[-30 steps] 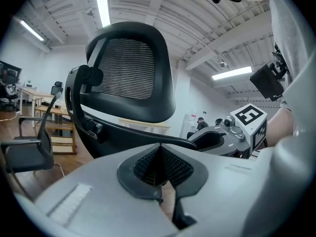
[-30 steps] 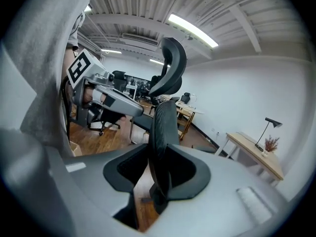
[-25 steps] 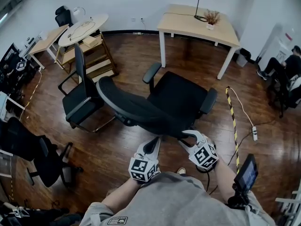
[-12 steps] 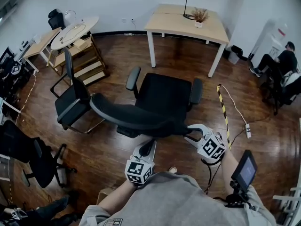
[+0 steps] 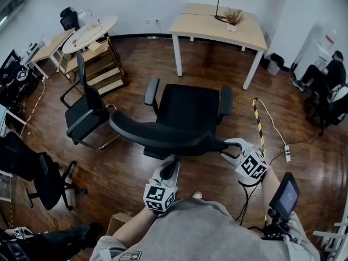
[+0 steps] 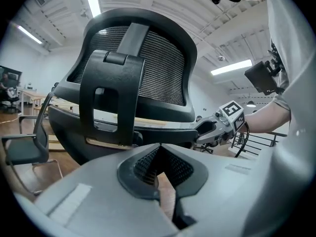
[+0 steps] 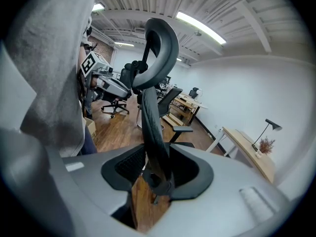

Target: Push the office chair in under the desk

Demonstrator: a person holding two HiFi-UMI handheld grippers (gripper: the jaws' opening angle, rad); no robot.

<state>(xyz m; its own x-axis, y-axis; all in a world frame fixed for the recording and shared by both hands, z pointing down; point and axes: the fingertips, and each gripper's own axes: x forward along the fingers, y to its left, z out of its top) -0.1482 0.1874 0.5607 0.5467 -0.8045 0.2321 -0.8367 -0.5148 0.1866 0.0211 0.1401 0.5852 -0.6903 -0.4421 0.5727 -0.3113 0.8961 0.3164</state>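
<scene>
Office chair (image 5: 187,110) standing on shiny wood floor (image 5: 122,173) just ahead of the left tongs (image 5: 173,168) and right tongs (image 5: 231,145), well short of the pale desk (image 5: 217,29). Left tongs shut on nothing behind the curved black mesh back (image 6: 163,68); right tongs just been opening, loose round the back's thin hard edge (image 7: 157,132). Might slip off that smooth edge, or shove one-sided and swing a black armrest (image 5: 152,91) into a desk leg (image 5: 178,56).

Even bright indoor light, heavy fisheye edge distortion

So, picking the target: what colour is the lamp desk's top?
Light wood. The desk shows best in the head view.
</scene>
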